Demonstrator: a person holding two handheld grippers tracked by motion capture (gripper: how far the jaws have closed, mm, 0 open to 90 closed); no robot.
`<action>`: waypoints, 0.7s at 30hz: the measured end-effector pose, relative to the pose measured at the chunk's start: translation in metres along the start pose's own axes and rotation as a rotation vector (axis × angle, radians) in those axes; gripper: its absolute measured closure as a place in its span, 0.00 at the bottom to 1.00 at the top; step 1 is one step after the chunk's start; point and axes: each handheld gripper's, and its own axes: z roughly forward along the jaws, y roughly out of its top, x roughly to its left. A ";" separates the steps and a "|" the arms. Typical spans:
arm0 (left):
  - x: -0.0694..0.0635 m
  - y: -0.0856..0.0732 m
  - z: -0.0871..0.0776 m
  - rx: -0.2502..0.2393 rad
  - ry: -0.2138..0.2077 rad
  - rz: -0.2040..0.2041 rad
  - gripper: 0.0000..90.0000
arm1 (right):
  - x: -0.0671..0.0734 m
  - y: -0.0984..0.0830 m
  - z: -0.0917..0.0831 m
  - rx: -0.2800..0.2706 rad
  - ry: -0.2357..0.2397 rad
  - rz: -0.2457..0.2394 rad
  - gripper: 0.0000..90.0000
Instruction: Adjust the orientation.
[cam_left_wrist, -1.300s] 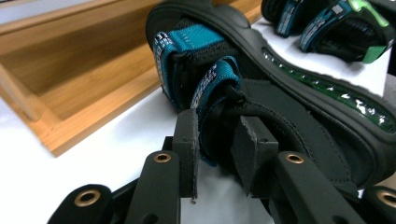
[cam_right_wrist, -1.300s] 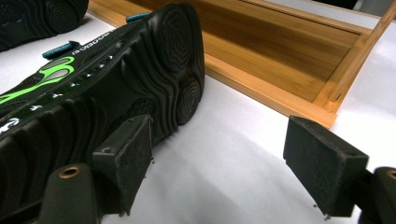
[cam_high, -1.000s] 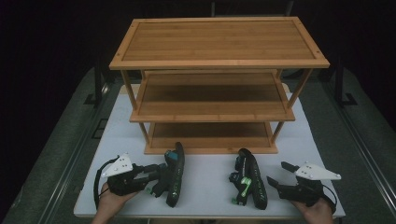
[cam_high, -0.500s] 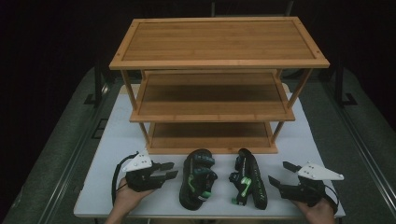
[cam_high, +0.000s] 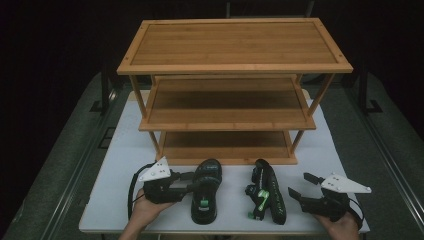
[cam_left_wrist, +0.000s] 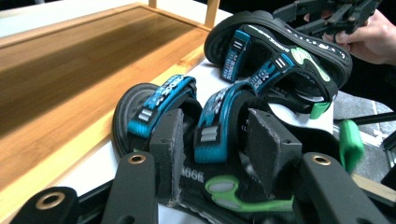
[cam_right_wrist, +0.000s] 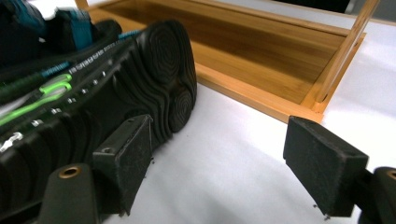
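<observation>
Left gripper (cam_left_wrist: 217, 154) fingers just opening, spread astride left sandal's (cam_high: 206, 192) blue strap, lettering unreadable, right gripper (cam_high: 303, 188) fingers spread, empty, beside right sandal (cam_high: 267, 192), counter's (cam_high: 120, 165) near edge, before shelf rack (cam_high: 235, 65)

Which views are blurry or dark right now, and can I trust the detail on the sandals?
High view: sharp, evenly lit table, black surroundings. Left gripper view: straps of the left sandal crisp, bottom edge smeared. Right gripper view: right sandal dark and soft, shelf clearer.

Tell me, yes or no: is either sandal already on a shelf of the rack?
No, both the left sandal and the right sandal lie on the table in front of the rack.
</observation>
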 end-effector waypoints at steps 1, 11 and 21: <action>-0.001 -0.001 0.000 0.000 -0.003 -0.002 0.60 | 0.000 0.001 -0.001 -0.007 0.002 0.009 0.26; -0.006 -0.006 0.005 0.034 -0.013 0.010 0.64 | 0.013 0.018 -0.008 -0.110 0.068 0.013 0.47; -0.006 -0.007 0.008 0.026 -0.002 0.009 0.65 | 0.044 0.037 0.003 -0.115 0.133 -0.062 0.80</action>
